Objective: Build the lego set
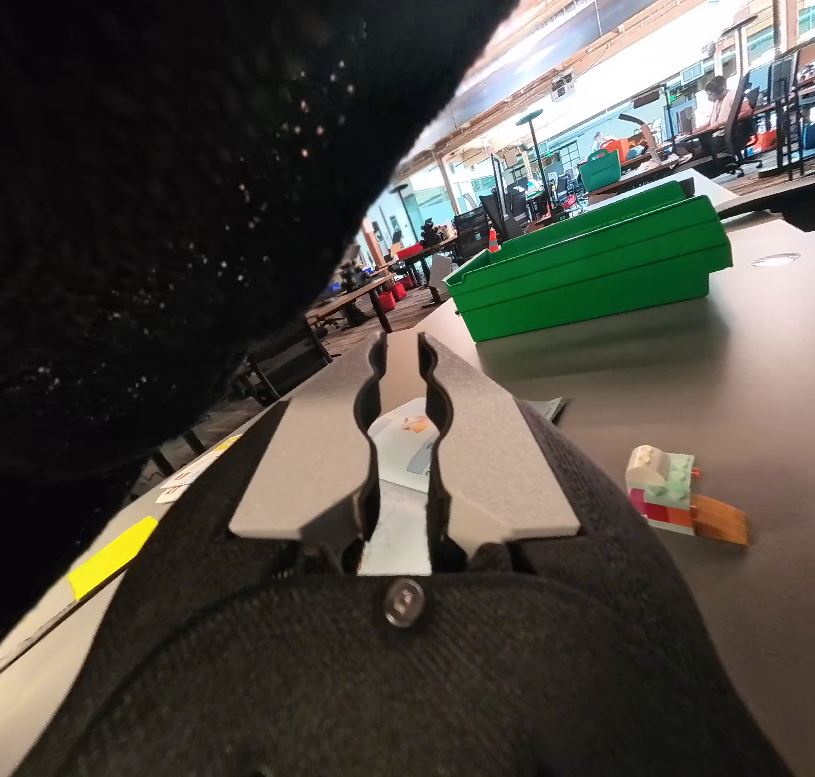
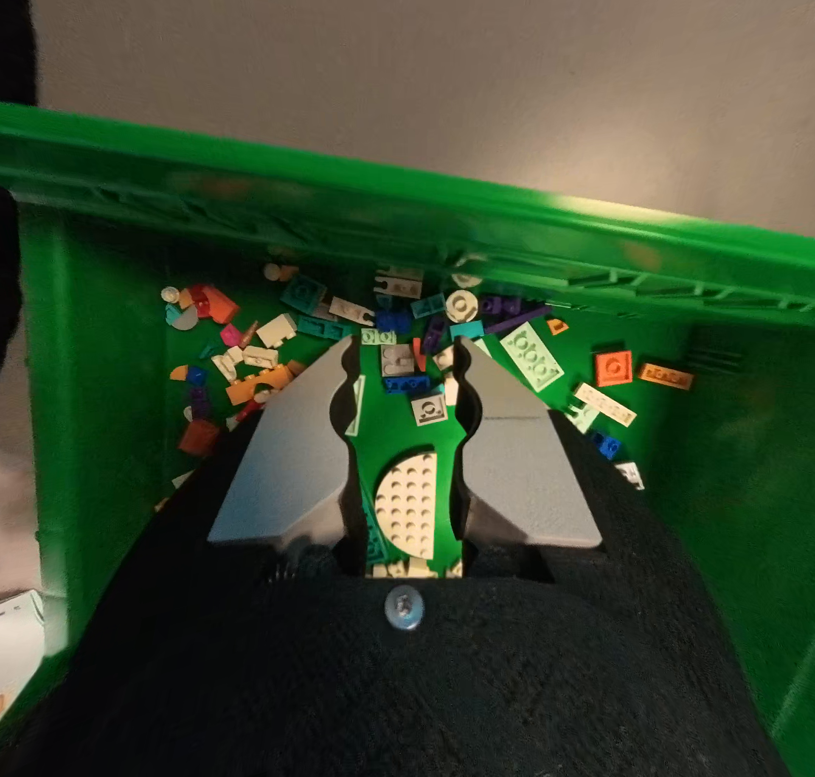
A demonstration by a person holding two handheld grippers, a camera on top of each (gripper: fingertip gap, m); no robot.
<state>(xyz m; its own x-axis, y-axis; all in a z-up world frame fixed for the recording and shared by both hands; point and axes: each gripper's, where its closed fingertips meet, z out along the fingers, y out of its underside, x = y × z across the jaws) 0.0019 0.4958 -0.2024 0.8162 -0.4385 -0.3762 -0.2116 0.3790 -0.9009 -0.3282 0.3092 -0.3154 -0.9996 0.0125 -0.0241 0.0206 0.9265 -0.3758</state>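
The right gripper (image 2: 405, 346) is spread, empty, above loose bricks (image 2: 399, 359) in the green bin (image 2: 397, 209). They look light, hard and slippery, so pinch one by its flat sides. The left gripper (image 1: 402, 337) is slightly spread, holding nothing.

A black knitted sleeve (image 1: 167, 191) filled the upper left of the left wrist view and hid everything behind it. The instruction sheet (image 1: 403, 451) showed only through the gap between the left gripper (image 1: 402, 341) fingers; its printed figures were too blurred to make out. The small lego build (image 1: 674, 495) was smeared by motion. In the right wrist view, the green bin (image 2: 397, 209) rim was blurred and its walls cut off at both edges. The cream half-round plate (image 2: 408, 504) was partly covered by the right gripper (image 2: 405, 341) fingers. A white object (image 2: 17, 632) was cut off at the left edge and could not be identified.
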